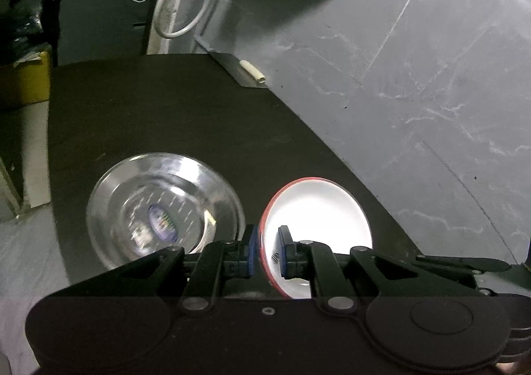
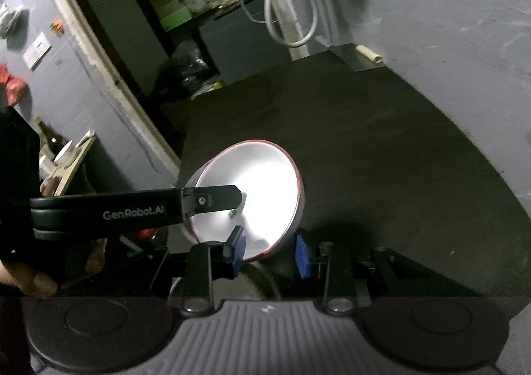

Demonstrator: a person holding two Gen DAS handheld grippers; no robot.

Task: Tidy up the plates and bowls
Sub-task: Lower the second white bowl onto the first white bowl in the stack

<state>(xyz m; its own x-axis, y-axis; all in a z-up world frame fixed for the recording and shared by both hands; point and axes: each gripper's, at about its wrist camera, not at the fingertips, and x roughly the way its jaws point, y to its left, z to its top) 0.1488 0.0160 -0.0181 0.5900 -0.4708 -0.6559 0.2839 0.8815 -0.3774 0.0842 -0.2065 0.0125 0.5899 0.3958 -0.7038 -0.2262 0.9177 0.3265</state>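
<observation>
A white bowl with a red rim [image 1: 318, 209] hangs tilted over the dark table [image 1: 182, 109]. My left gripper [image 1: 268, 238] is shut on its near rim, one blue pad outside and one inside. To its left a shiny steel plate [image 1: 162, 209] with a sticker lies on the table. The right wrist view shows the same bowl [image 2: 265, 182], with the left gripper [image 2: 240, 205] reaching in from the left and clamping its rim. My right gripper [image 2: 270, 248] sits just short of the bowl's lower edge. Its blue pads stand apart with nothing pressed between them.
The table's right edge drops to a grey marbled floor [image 1: 415, 76]. A white cable loop [image 1: 179, 9] hangs beyond the far edge, near a cream tube [image 1: 254, 71] on a metal strip. A yellow box [image 1: 26, 79] and black bags [image 2: 186, 69] stand at the far left.
</observation>
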